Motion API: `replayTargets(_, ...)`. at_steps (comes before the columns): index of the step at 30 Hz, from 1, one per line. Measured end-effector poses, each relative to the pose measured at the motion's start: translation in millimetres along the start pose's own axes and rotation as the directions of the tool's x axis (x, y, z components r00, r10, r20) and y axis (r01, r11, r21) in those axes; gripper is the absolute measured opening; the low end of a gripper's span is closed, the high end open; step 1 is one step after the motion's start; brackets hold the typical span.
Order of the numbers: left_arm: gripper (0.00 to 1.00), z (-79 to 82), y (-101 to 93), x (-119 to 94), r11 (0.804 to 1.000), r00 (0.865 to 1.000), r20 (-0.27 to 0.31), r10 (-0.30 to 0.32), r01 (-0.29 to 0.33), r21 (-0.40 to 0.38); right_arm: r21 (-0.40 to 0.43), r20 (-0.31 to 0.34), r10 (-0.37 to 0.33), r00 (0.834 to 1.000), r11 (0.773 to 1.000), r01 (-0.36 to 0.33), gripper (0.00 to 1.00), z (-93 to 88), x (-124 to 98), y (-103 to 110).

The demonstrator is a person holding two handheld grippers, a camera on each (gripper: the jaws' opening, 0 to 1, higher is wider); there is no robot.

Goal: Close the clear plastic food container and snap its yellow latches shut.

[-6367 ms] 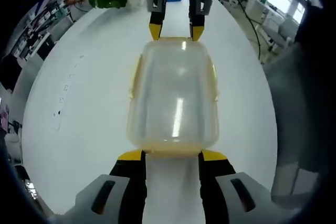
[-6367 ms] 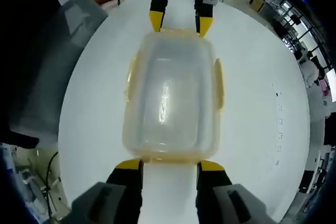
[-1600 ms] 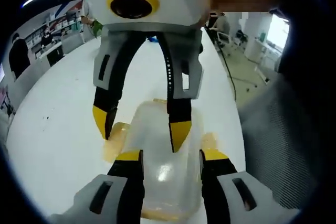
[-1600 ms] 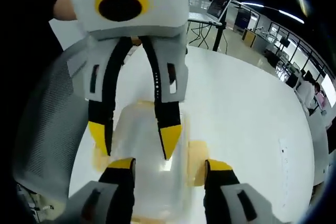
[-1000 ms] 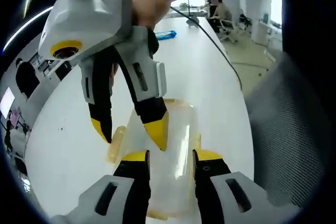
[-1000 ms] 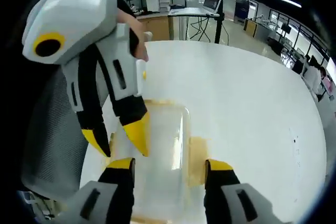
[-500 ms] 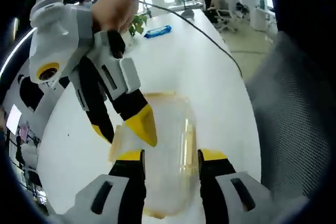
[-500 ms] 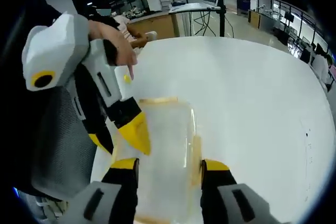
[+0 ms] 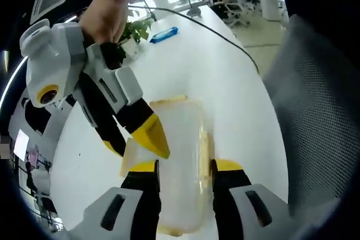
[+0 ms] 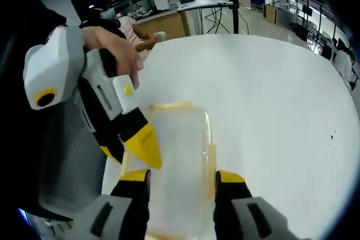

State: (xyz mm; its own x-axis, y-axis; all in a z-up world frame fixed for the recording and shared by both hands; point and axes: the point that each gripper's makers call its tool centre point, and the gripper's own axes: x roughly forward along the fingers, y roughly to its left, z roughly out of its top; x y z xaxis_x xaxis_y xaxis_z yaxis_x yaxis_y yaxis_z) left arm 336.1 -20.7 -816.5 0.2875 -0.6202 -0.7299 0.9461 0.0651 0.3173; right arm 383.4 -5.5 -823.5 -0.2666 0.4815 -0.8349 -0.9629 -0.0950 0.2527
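1 clear plastic food container lies on the white table, lid on, and 2 grippers work over it. In the left gripper view the left gripper has its 2 yellow-tipped jaws apart, straddling the near end of the container. I cannot tell whether they press its sides. The right gripper comes in from the left, a hand on its grip; its 2 jaws are spread, 1 tip over the lid, the other at the container's left edge beside a yellow latch.

In the right gripper view the right gripper likewise stands apart across the container, gripping nothing that I can make out. The left gripper reaches in from the left, held by a hand. 1 yellow latch shows on the right side, 1 at the far end.

Farther off on the table lie 1 blue packet, 1 potted plant and 1 dark cable. Beyond is an office with desks and seated people.
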Motion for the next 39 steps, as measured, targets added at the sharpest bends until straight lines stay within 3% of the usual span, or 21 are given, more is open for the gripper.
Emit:
replayTargets(6,0.28,0.1,-0.2,1.0,1.000,1.000,-0.004,-0.003,0.003,0.000,0.011,-0.037,-0.003,0.999,1.000,0.004,0.42,1.2,1.1,-0.1)
replayTargets(7,0.28,-8.9,17.6,-2.7,0.995,0.994,-0.052,0.099,-0.099,0.002,0.030,-0.041,-0.001,0.999,1.000,0.002,0.42,0.7,1.0,1.2)
replayTargets(8,0.28,-3.7,6.5,2.6,0.999,0.999,-0.021,0.038,-0.039,-0.010,0.026,-0.044,0.004,0.999,1.000,-0.003,0.42,0.4,0.6,2.0)
replayTargets(10,0.28,-4.1,0.2,2.7,1.000,0.999,-0.024,0.028,-0.028,-0.010,0.078,-0.058,0.028,0.998,0.997,-0.024,0.41,-4.6,0.7,5.9)
replayTargets(15,0.28,-2.2,-4.9,0.1,1.000,1.000,0.017,0.016,-0.016,-0.012,0.080,-0.055,0.037,0.998,0.996,-0.032,0.40,-4.8,1.9,6.7)
replayTargets(22,0.31,1.7,-9.5,-1.9,0.999,1.000,0.023,0.019,-0.020,0.031,0.068,-0.032,0.051,0.998,0.997,-0.049,0.42,-3.6,1.8,4.9)
replayTargets(26,0.32,5.6,-8.9,-3.1,1.000,1.000,0.019,0.018,-0.019,0.019,0.079,-0.034,0.049,0.998,0.996,-0.046,0.43,-1.9,0.4,6.6)
replayTargets(28,0.33,6.5,-10.1,-3.6,1.000,1.000,0.007,0.008,-0.008,0.023,0.019,-0.033,0.018,0.999,1.000,-0.017,0.46,0.3,-0.8,3.7)
replayTargets(31,0.32,4.1,-10.9,-9.8,1.000,0.998,-0.067,0.000,0.000,-0.007,0.004,-0.046,0.020,0.999,1.000,-0.020,0.50,0.0,-3.9,6.2)
replayTargets(36,0.35,8.5,-4.8,-16.3,1.000,0.999,-0.053,0.012,-0.011,0.015,-0.029,-0.012,0.015,1.000,0.999,-0.015,0.49,10.6,-9.1,5.0)
replayTargets(39,0.36,9.5,-4.8,-15.0,1.000,0.999,-0.041,0.003,-0.004,-0.023,-0.047,-0.025,0.008,1.000,0.999,-0.009,0.49,9.9,-7.9,3.9)
